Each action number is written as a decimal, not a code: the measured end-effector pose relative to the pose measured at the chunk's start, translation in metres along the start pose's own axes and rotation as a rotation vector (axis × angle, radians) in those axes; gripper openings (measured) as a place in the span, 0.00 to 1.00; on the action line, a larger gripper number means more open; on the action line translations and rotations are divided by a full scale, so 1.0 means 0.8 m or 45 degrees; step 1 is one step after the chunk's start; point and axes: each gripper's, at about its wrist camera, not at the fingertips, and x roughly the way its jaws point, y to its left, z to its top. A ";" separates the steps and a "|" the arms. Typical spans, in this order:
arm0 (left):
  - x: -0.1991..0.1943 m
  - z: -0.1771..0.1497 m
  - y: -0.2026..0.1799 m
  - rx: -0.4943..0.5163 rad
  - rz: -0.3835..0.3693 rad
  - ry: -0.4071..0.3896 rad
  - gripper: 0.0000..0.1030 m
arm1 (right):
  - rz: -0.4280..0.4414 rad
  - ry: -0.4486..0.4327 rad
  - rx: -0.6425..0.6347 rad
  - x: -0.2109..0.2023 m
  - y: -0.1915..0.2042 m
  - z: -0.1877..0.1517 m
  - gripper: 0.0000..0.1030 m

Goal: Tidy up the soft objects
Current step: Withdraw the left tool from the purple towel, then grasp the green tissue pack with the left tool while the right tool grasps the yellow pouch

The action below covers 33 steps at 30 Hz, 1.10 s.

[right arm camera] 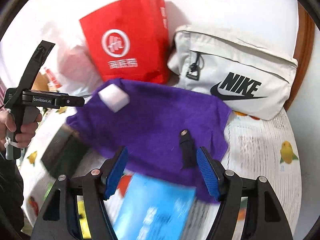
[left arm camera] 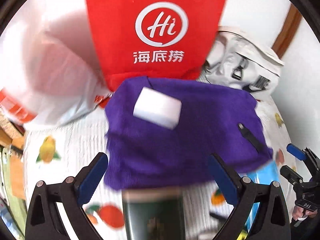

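A purple knitted cloth [left arm camera: 180, 132] lies spread flat on the desk [left arm camera: 76, 140], which wears a white ribbed cover printed with fruit. A white foam block [left arm camera: 157, 108] sits on the cloth towards its eleven o'clock corner, and a small black strap with a snap [right arm camera: 187, 150] lies on it towards four o'clock. Beyond the cloth, at twelve o'clock, stands a red bag [left arm camera: 156, 30] with a white logo; a pale Nike pouch [right arm camera: 236, 74] lies at two o'clock and a white plastic bag [left arm camera: 50, 70] at ten. A dark green box [left arm camera: 154, 216] and a blue box [right arm camera: 158, 206] lie at the cloth's near edge, the blue one partly under it. The left tongs [left arm camera: 158, 176] stand wide apart, holding nothing. The right tongs [right arm camera: 162, 172] are parted too, above the cloth, gripping nothing.
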 end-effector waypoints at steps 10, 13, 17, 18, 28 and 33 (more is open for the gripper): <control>-0.072 -0.137 -0.026 0.004 -0.013 -0.036 0.98 | 0.083 0.011 0.004 -0.071 0.060 -0.099 0.69; -0.071 -0.175 -0.035 -0.012 -0.049 -0.029 0.98 | 0.087 0.015 0.011 -0.086 0.068 -0.124 0.69; -0.053 -0.213 -0.039 -0.062 -0.092 -0.003 0.98 | 0.056 0.023 0.016 -0.100 0.074 -0.156 0.69; -0.048 -0.221 -0.039 -0.074 -0.102 0.010 0.98 | 0.053 0.025 0.015 -0.102 0.074 -0.163 0.69; -0.007 -0.243 -0.046 -0.098 -0.128 0.029 0.97 | 0.035 0.078 0.044 -0.095 0.074 -0.208 0.69; -0.013 -0.247 -0.033 -0.106 -0.151 -0.015 0.71 | 0.028 0.096 0.031 -0.089 0.079 -0.216 0.69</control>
